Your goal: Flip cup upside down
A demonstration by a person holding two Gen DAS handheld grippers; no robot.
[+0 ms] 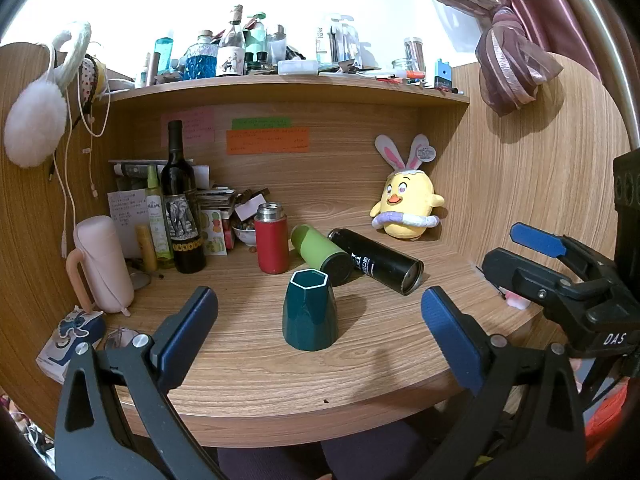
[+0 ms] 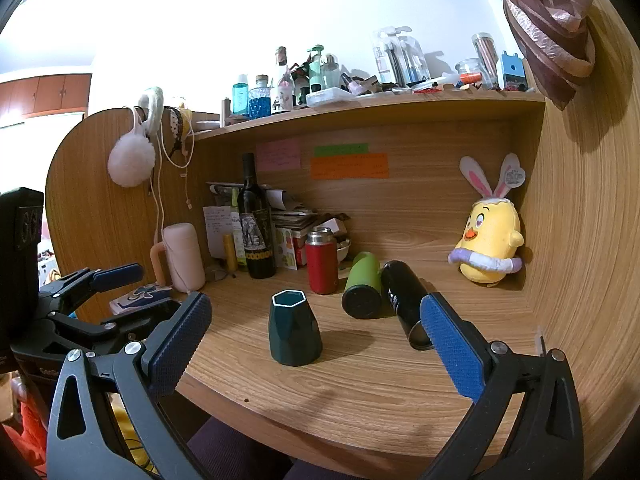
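A dark green faceted cup (image 1: 310,312) stands on the wooden desk (image 1: 280,372) with its narrow hexagonal white-rimmed end up and its wide end on the desk. It also shows in the right wrist view (image 2: 294,330). My left gripper (image 1: 320,328) is open and empty, its blue pads either side of the cup but nearer the desk's front edge. My right gripper (image 2: 316,334) is open and empty, also short of the cup; it appears at the right of the left wrist view (image 1: 532,256).
Behind the cup lie a green flask (image 1: 320,254) and a black flask (image 1: 378,260); a red flask (image 1: 272,244) stands upright. A wine bottle (image 1: 180,208), pink mug (image 1: 104,264) and clutter fill the back left. A plush chick (image 1: 406,204) sits back right.
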